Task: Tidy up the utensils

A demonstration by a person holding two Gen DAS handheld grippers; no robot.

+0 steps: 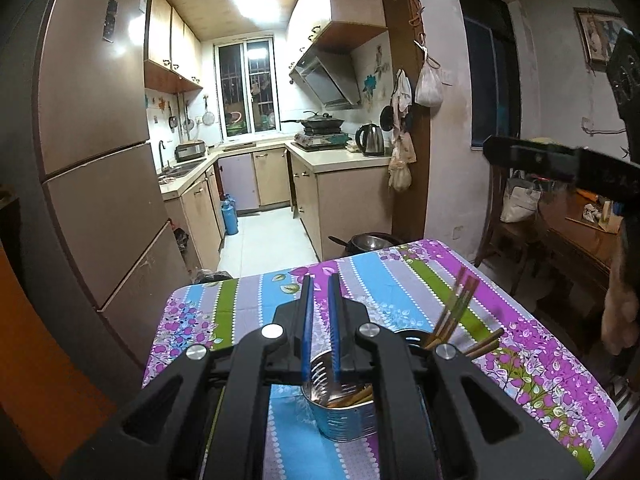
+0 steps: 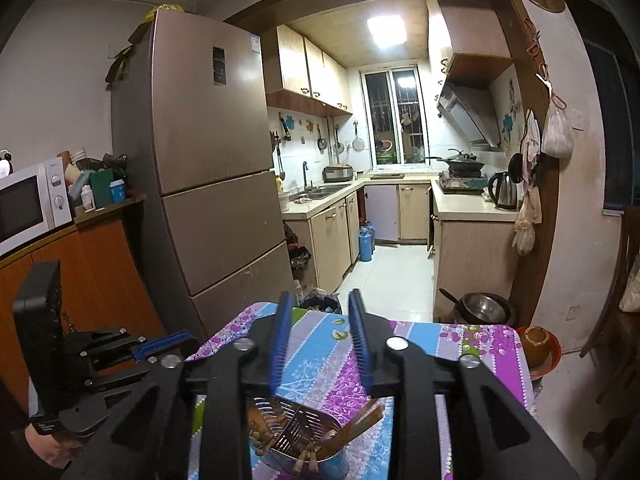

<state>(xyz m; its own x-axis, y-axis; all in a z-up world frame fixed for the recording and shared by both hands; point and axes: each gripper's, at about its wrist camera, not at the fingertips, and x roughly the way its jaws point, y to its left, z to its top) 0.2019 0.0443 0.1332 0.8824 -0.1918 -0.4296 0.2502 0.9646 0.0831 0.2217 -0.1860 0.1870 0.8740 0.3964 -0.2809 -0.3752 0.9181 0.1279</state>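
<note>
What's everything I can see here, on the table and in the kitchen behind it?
Table: one, purple, blue and green floral cloth, foreground.
Tin: one, silver, ribbed, on the table under the tools.
Chopsticks: a bundle, brown, standing in the tin.
Fridge: one, bronze, left of the kitchen opening.
Microwave: one, white, on the orange cabinet at far left.
Kettle: one, steel, right counter.
Wok: one, dark, on the stove.
Bowl: one, steel, beyond the table.
Left tool: black, blue pads, narrow gap, empty.
Right tool: same colours, open, empty.

Right gripper (image 2: 320, 344) frame hides the utensil holder's (image 2: 316, 440) sides.
</note>
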